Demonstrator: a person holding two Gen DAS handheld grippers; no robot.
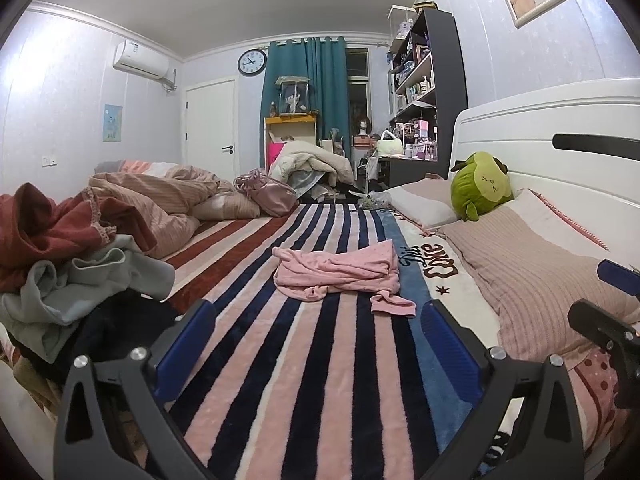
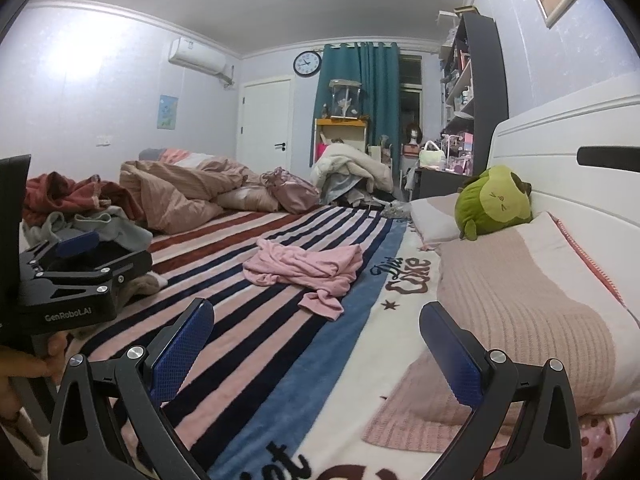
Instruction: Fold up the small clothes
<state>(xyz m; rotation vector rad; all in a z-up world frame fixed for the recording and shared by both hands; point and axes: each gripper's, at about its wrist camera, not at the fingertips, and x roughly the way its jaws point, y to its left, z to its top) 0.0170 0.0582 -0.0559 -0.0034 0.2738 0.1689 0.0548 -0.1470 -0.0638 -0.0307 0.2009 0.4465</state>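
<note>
Two grippers poised over a striped blanket, a crumpled pink garment ahead

The left gripper [image 1: 318,344] and right gripper [image 2: 316,344] both gape empty; the pink garment [image 1: 340,276] lies crosswise on the striped blanket [image 1: 280,360], dead ahead of the left, ahead-left of the right; unfolded clothes pile [image 1: 72,264] sits left; no containers

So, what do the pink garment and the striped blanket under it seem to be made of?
Pink garment: thin, soft knit, probably cotton jersey; it lies in limp, fine creases. Striped blanket: plush fleece, likely synthetic; the surface looks fuzzy with a slight sheen.
</note>
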